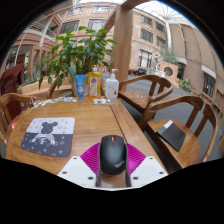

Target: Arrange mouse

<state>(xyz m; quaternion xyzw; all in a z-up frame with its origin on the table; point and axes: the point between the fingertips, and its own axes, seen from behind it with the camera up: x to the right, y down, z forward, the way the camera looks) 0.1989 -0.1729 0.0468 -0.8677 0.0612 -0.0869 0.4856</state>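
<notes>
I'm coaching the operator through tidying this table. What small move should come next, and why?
Probably carry the black mouse, which sits between the fingers and looks gripped, left toward the bear-print mouse pad. The pad lies bare on the wooden table, to the left of the mouse.

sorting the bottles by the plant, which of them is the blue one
The blue bottle is the one nearest the plant, at the far table edge; the others beside it are yellowish and whitish.

The mouse covers most of the pink pads behind it.
</notes>
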